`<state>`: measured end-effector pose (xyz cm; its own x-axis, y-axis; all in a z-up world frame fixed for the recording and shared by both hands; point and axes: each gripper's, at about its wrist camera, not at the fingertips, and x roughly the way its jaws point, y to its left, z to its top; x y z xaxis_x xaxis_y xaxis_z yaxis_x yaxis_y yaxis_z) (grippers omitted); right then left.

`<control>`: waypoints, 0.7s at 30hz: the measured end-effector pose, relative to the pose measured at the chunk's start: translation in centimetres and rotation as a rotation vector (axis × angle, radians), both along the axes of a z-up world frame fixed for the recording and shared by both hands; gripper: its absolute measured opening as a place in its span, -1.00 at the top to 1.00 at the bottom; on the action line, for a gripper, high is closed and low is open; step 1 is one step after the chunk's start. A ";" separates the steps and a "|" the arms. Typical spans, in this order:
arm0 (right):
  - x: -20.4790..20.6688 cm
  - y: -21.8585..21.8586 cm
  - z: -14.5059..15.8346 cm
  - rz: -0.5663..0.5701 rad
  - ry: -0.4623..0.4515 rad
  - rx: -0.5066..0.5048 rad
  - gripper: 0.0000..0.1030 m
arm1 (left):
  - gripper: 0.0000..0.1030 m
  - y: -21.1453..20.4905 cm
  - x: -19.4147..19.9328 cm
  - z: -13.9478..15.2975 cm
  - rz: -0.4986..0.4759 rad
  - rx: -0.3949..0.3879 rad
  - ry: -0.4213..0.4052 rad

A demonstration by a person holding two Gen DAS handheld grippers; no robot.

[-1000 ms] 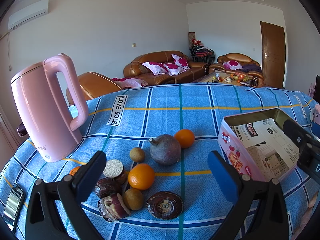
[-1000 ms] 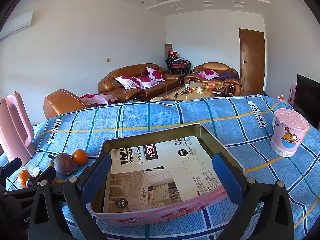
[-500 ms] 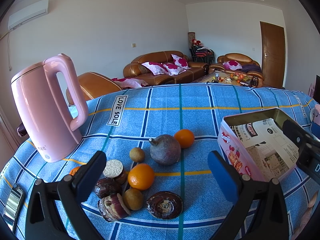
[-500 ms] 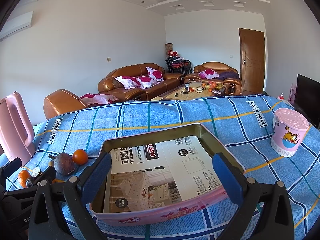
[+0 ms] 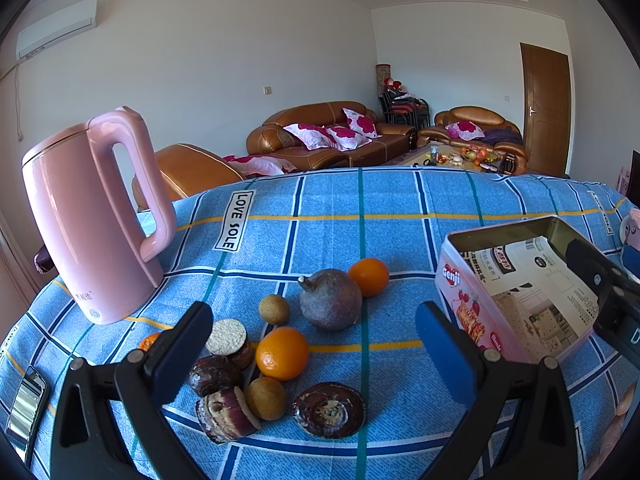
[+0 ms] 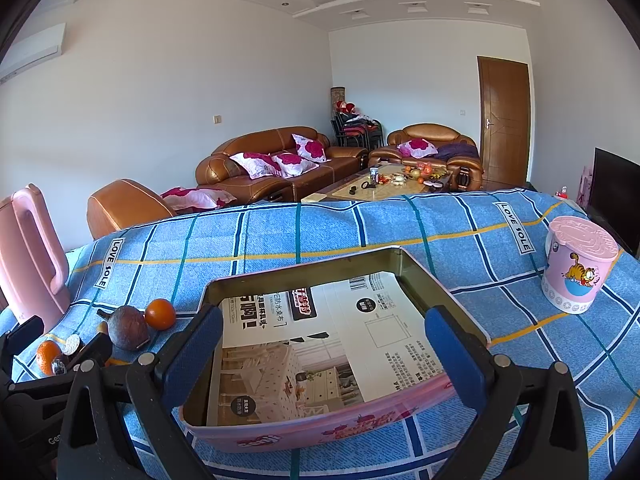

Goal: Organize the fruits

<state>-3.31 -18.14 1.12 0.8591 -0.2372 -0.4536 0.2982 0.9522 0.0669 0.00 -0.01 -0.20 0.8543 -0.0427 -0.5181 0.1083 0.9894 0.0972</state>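
Nothing shifted since the earlier frames; both grippers hovering as before. Left gripper [image 5: 312, 344] spread wide and empty, poised over the fruit cluster [image 5: 280, 352] just left of the tin box [image 6: 320, 344]; right gripper [image 6: 324, 352] likewise agape, straddling the box's near wall, likely to steady it; no fruit inside yet.

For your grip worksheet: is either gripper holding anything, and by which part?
Nothing is held. The left gripper gapes above the fruit; the right gripper gapes over the pink tin.
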 end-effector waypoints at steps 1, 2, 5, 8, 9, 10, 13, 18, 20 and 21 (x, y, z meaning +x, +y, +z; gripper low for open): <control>0.0 0.0 0.0 -0.001 0.000 -0.001 -0.98 | -1.00 0.0 0.0 0.0 0.000 0.000 0.000; 0.0 0.0 0.0 -0.001 0.000 0.000 -0.98 | -1.00 0.0 0.0 0.0 0.000 0.000 0.000; 0.0 0.0 0.0 -0.001 0.000 0.000 -0.98 | -1.00 0.0 0.0 0.0 0.000 0.000 0.000; 0.0 0.0 0.0 -0.002 -0.004 -0.002 -0.98 | -1.00 0.0 0.0 0.0 0.000 0.000 0.001; 0.0 0.0 0.0 -0.001 -0.004 -0.001 -0.98 | -1.00 0.0 0.0 0.0 0.000 0.000 0.002; 0.0 0.0 0.0 0.000 -0.004 -0.002 -0.98 | -1.00 0.0 0.0 0.0 0.000 0.000 0.002; -0.1 0.1 0.1 0.001 -0.007 -0.005 -0.98 | -1.00 0.0 0.0 0.0 0.000 0.000 0.002; -0.2 0.1 0.1 0.003 -0.006 -0.002 -0.98 | -1.00 0.0 0.0 0.0 -0.001 0.000 0.002; -0.2 0.2 0.1 0.005 -0.006 -0.003 -0.98 | -1.00 0.0 0.0 0.0 0.000 -0.001 0.002; -0.2 0.2 0.1 0.006 -0.006 -0.003 -0.98 | -1.00 -0.1 0.0 0.0 0.000 -0.002 0.004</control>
<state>-3.49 -17.97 1.25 0.8634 -0.2332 -0.4474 0.2919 0.9542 0.0661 -0.05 -0.06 -0.20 0.8522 -0.0438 -0.5213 0.1091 0.9895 0.0952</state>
